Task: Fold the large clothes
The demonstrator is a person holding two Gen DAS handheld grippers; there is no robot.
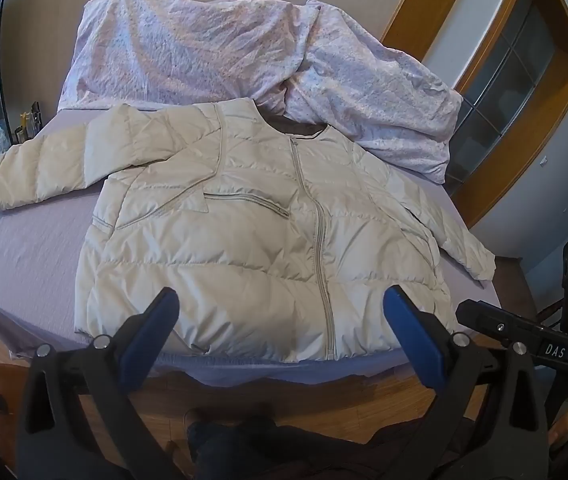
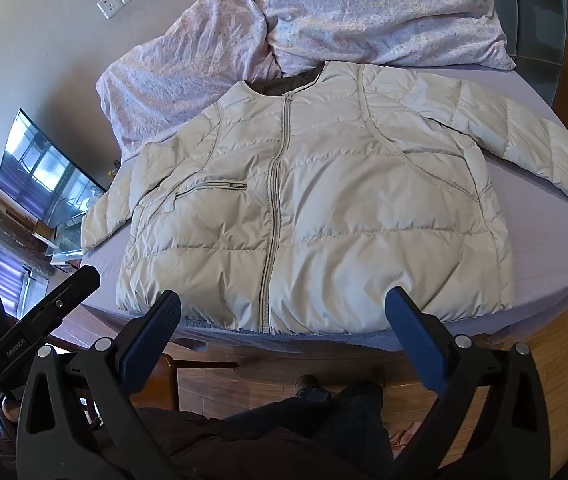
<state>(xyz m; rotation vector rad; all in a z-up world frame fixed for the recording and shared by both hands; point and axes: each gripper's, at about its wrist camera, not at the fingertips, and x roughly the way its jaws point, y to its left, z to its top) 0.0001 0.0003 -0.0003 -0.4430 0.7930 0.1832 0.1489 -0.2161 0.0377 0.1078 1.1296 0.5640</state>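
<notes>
A cream quilted puffer jacket lies flat and zipped on the lavender bed sheet, front up, both sleeves spread out to the sides, hem toward me. My left gripper hangs open above the hem, blue pads wide apart, nothing between them. My right gripper is likewise open over the hem near the zipper's lower end, holding nothing. In the left wrist view the right gripper's black body shows at the right edge; in the right wrist view the left gripper's body shows at the left.
A crumpled floral duvet lies behind the jacket's collar. The bed's wooden frame runs along the near edge. A person's dark-trousered legs stand against it. A TV screen is at the left, a wood-framed door at the right.
</notes>
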